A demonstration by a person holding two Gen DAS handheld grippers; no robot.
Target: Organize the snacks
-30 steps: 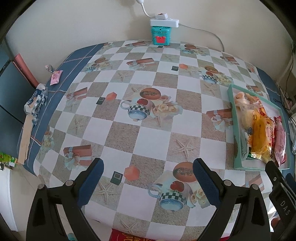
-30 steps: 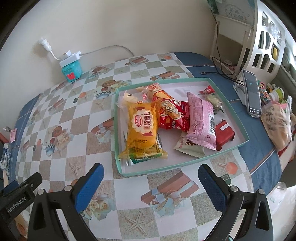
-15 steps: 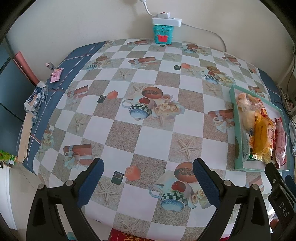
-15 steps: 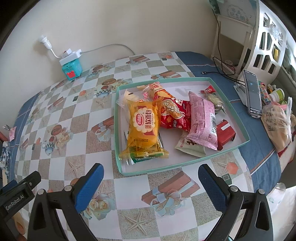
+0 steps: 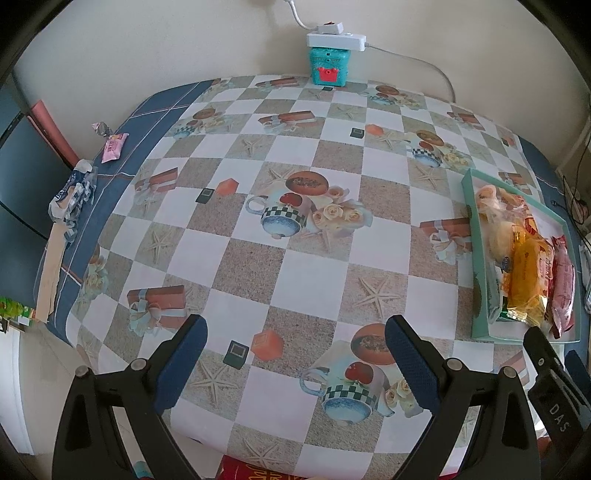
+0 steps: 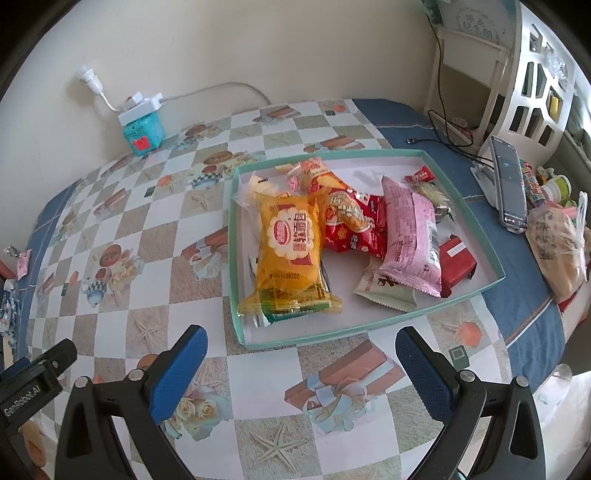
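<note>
We hold our left gripper (image 5: 295, 341) above the near part of the tabletop (image 5: 303, 273), and its blue fingers (image 5: 181, 363) are spread wide with nothing between them. Our right gripper (image 6: 301, 354) hangs just in front of the green tray (image 6: 233, 258), and its fingers (image 6: 424, 373) are spread wide and empty too.

The snacks lie in a pile inside the tray, which sits on the right side of the tabletop. On the left of the pile is a yellow bag (image 6: 290, 245) with a round red and white label and some Chinese writing. We can read a row of numbers printed upside down on it, but they are too small to be sure of. Under its near end a green packet (image 6: 291, 314) peeks out. A red bag (image 6: 349, 225) with yellow Chinese letters lies in the middle, partly under the yellow bag. A pink packet (image 6: 412, 236) with a barcode lies over the red bag's right side. A pale packet (image 6: 384, 290) with brown writing sticks out under it, and a small red box (image 6: 456, 262) is at the right.

On the part of the other gripper that we see at the left of the right view, white letters say "GenRobot.AI". In the left view, the black part at the right says "DAS".

At the far wall a white power strip (image 5: 336, 36) sits on a teal box (image 5: 328, 64). A phone (image 6: 509, 188) stands on the blue cloth at the right.
</note>
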